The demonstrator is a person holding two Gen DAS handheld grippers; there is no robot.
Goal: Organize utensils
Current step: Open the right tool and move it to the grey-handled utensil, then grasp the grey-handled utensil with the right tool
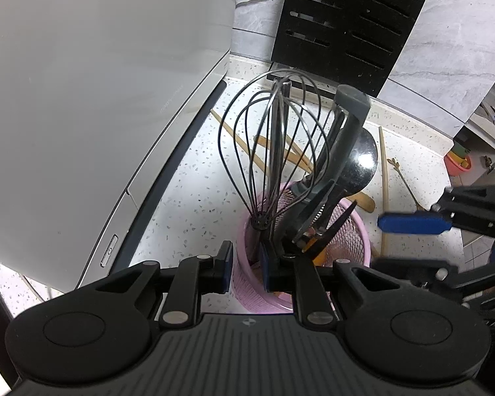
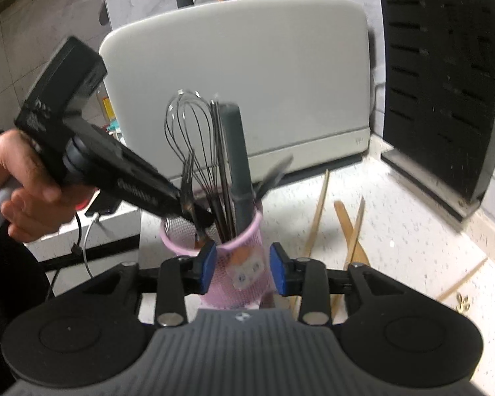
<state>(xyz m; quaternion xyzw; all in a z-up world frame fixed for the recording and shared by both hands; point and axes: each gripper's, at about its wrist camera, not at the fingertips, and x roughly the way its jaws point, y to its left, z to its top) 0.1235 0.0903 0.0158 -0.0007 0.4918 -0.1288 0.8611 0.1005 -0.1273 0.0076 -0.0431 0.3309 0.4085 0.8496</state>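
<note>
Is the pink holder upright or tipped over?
Upright: the pink holder stands on its base, whisk standing up out of its open top.

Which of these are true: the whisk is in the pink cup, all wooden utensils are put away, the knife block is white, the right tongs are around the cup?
1. The whisk stands in the pink cup. True.
2. All wooden utensils are put away. False: several lie on the counter.
3. The knife block is white. False: it is black.
4. The right tongs sit either side of the cup. True; whether they touch it is unclear.
</note>
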